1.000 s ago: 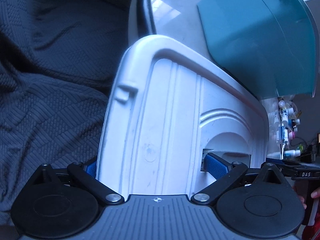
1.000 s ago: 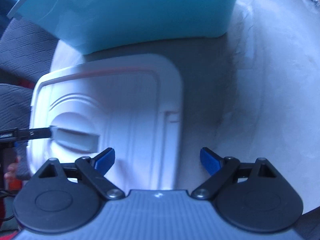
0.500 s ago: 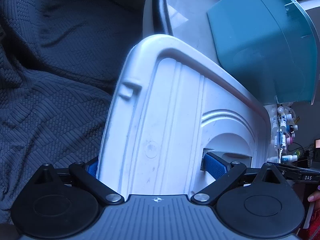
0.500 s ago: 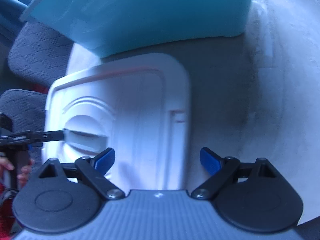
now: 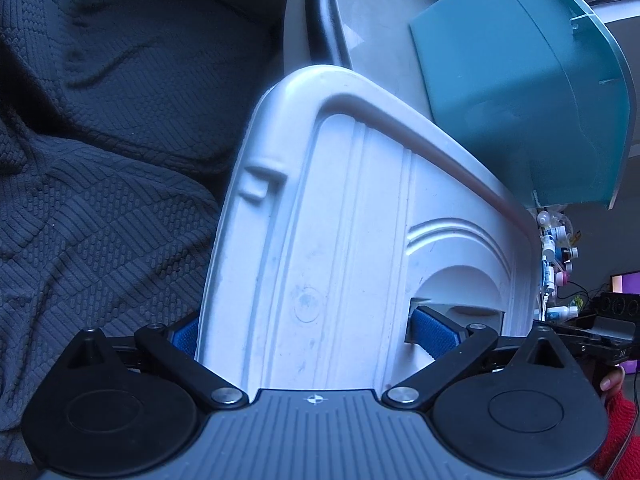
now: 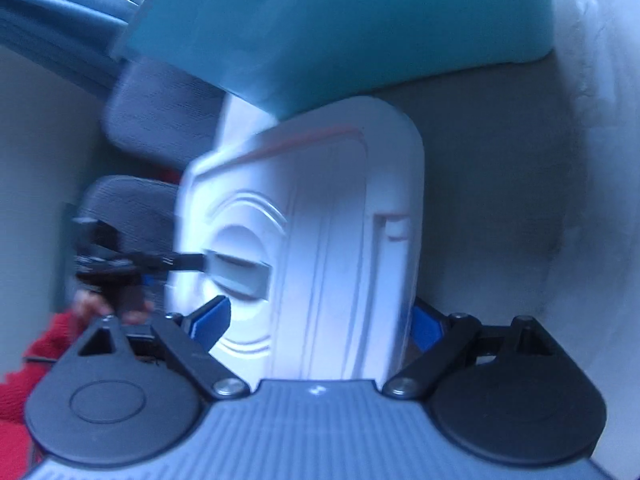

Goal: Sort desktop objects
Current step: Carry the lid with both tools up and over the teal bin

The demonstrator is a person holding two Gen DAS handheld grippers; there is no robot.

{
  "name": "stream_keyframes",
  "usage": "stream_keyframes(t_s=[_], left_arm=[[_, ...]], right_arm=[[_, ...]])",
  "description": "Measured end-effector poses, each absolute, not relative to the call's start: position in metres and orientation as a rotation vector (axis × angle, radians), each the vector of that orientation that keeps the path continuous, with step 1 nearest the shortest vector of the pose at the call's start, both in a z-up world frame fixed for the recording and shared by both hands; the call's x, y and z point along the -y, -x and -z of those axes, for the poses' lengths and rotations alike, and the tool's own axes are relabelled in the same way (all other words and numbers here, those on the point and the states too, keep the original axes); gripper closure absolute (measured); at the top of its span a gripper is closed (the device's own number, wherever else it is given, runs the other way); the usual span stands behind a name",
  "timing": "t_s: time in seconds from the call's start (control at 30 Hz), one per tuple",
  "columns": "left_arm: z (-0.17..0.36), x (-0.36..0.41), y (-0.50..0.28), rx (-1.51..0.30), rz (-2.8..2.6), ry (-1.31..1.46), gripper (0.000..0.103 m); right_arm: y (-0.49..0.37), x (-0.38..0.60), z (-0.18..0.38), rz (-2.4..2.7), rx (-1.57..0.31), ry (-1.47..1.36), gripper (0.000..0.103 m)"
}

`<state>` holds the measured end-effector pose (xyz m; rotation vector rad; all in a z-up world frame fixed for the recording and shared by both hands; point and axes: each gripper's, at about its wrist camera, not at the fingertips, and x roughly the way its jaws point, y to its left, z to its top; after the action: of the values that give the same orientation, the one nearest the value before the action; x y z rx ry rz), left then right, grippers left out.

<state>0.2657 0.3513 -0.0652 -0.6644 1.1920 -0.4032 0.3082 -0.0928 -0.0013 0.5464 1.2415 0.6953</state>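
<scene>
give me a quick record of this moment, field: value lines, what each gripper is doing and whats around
held object: white lid, tilted up off the table
left gripper: shut on white lid, one finger in its handle recess
right gripper: straddles the lid's other end, contact unclear from blur
teal bin: behind the lid, on the white table
beside table: dark knitted fabric

lid (image 6: 312, 240) smeared by motion blur in right view, near end hidden behind the gripper body | left gripper (image 5: 316, 332) outer pad mostly hidden behind lid edge | bin (image 5: 520, 88) cut off by top edge | small bottles (image 5: 556, 264) too small to tell | hand (image 6: 108, 304) blurred
</scene>
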Motion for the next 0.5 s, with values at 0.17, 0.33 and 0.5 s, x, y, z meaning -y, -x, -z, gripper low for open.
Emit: stream_keyframes(t_s=[0.17,0.33,0.5], left_arm=[[0.066,-0.351,-0.267,-1.209,0.385,0.661,0.000],[0.067,-0.354,-0.267,-1.219,0.376,0.655,0.000],[0.068,-0.349,-0.265,-1.219,0.371,0.666,0.000]], right_arm=[[-0.323,0.083,0.010,-0.748,-1.212,-0.647,0.011],[-0.318,0.072,-0.009,-0.702,-1.203,-0.495,0.013],[-0.312,0.054,-0.022,-0.573,-1.208,-0.324,0.021]])
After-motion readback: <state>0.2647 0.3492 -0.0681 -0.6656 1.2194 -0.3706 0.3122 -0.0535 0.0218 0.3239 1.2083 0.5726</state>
